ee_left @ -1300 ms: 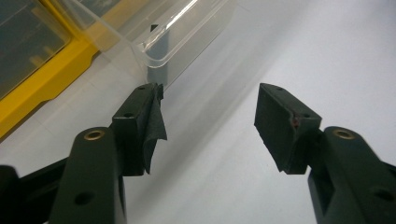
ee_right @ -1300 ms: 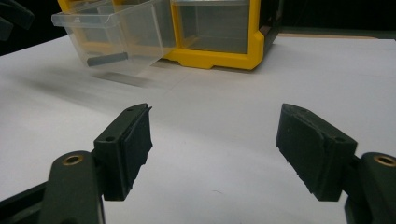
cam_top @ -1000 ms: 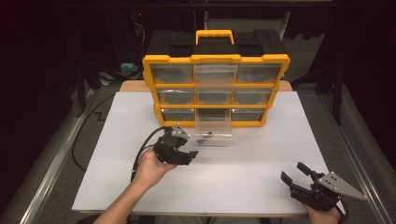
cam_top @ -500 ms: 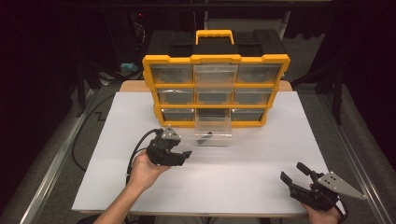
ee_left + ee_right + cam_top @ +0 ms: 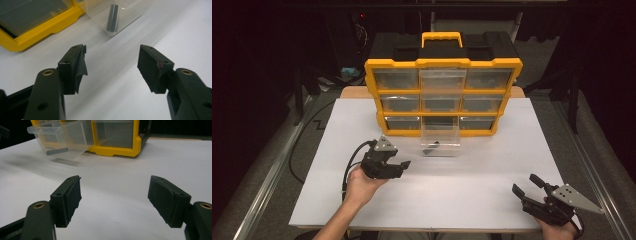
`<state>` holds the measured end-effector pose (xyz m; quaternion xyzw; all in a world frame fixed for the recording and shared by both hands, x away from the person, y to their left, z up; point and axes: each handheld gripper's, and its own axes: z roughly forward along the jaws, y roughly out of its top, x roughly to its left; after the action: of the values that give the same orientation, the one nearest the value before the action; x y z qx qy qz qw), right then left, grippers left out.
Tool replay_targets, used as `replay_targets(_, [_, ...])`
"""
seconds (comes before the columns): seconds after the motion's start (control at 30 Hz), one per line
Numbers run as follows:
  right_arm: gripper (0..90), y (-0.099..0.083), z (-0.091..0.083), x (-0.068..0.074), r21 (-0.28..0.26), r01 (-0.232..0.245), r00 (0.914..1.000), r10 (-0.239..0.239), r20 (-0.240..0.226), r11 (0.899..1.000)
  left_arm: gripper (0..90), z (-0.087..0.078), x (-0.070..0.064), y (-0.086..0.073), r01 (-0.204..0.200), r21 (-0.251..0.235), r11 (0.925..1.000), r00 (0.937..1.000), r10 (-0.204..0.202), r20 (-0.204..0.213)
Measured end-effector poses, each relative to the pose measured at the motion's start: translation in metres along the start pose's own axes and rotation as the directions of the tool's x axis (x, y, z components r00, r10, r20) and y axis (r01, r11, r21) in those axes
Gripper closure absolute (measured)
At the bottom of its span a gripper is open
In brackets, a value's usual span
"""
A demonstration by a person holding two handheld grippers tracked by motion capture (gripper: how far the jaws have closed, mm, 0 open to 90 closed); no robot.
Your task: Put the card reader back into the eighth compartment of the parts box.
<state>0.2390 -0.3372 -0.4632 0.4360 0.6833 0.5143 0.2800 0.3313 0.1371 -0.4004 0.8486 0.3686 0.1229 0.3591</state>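
a: two grippers, both with fingers spread wide and holding nothing. your left gripper (image 5: 401,165) hangs just above the table (image 5: 492,165), near the clear drawer (image 5: 440,142) that is pulled out of the bottom middle slot of the yellow organizer (image 5: 443,95).

b: and the thing i'm after?

a: one dark grey piece (image 5: 112,17) lies flat inside that drawer, near its front wall. your left fingers (image 5: 75,67) point toward it but stand apart from the drawer.

b: so how far along am i?

a: by my reckoning, early to middle. the drawer is out and tipped down onto the table; the piece is not yet picked up, and the drawer is not yet pushed in.

b: my other hand?

a: your right gripper (image 5: 528,189) rests at the table's near right corner, well apart from the drawer.

b: anything in the way?

a: the drawer's clear front wall stands between your fingers and the piece, so you likely have to come in from above. the table between is bare.
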Motion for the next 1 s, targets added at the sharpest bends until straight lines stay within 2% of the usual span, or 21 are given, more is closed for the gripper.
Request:
replay_targets(0.57, [26.9,0.000,0.001,0.001,0.004,-0.001,1.0000,0.001,-0.001,1.000,38.7,-0.006,0.012,-0.018,0.044,-0.046,0.9980,0.9990,-0.044,0.002])
replay_targets(1.0, [26.9,0.000,0.001,0.001,0.003,0.001,1.0000,-0.001,-0.001,1.000,38.1,-0.017,0.021,-0.035,0.079,-0.122,0.9895,0.9966,-0.081,-0.014])
